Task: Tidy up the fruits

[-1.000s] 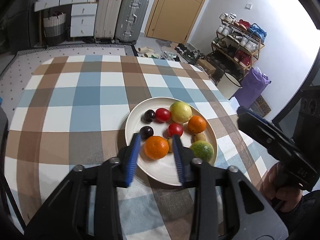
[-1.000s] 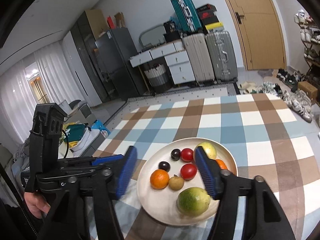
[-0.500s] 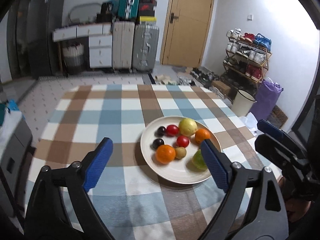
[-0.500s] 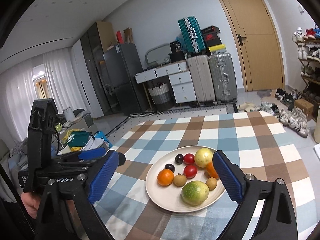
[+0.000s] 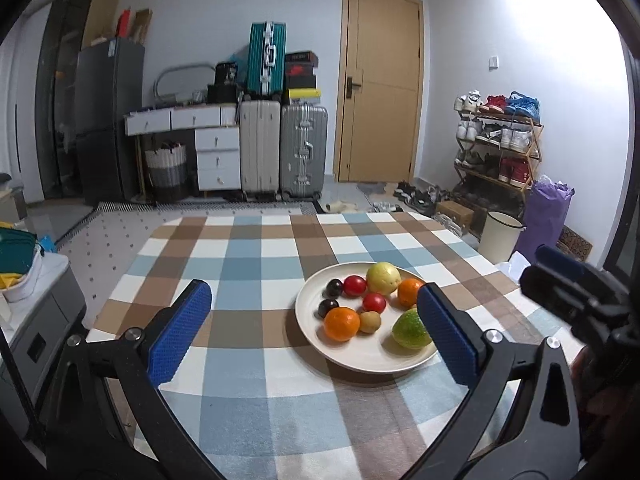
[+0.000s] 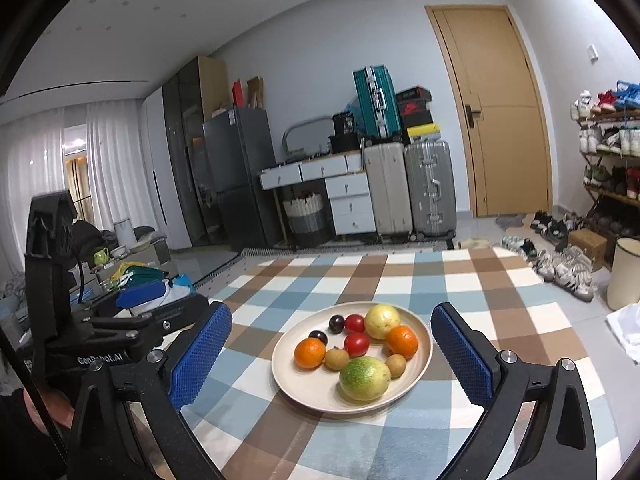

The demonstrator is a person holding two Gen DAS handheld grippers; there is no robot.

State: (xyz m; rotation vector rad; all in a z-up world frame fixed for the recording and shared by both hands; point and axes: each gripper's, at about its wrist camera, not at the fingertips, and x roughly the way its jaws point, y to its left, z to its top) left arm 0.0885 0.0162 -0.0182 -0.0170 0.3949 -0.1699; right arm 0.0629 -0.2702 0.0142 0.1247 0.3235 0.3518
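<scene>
A cream plate (image 5: 360,360) on the checked tablecloth carries several fruits. Among them are two oranges (image 5: 341,323), a yellow fruit (image 5: 383,278), two red ones (image 5: 355,285), dark plums (image 5: 328,307) and a green fruit (image 5: 408,330). My left gripper (image 5: 312,294) hovers short of the plate, its jaws opening wide with nothing between the blue pads. My right gripper (image 6: 331,312) faces the same plate (image 6: 304,384) from the near side. Its jaws are also opening, and its pads stand clear of the green fruit (image 6: 364,378) and the oranges (image 6: 309,353).
The checked tablecloth (image 5: 256,264) covers the table around the plate. Behind it stand suitcases (image 5: 280,144), white drawers (image 5: 216,152), a fridge (image 5: 108,120) and a wooden door (image 5: 380,92). On the right are a shoe rack (image 5: 500,140) and a pale bin (image 5: 500,236).
Both grippers have drawn back from the plate and tilted up. Their jaws went from narrow to wide. The left pads no longer flank the front orange. The fruits have not moved.
</scene>
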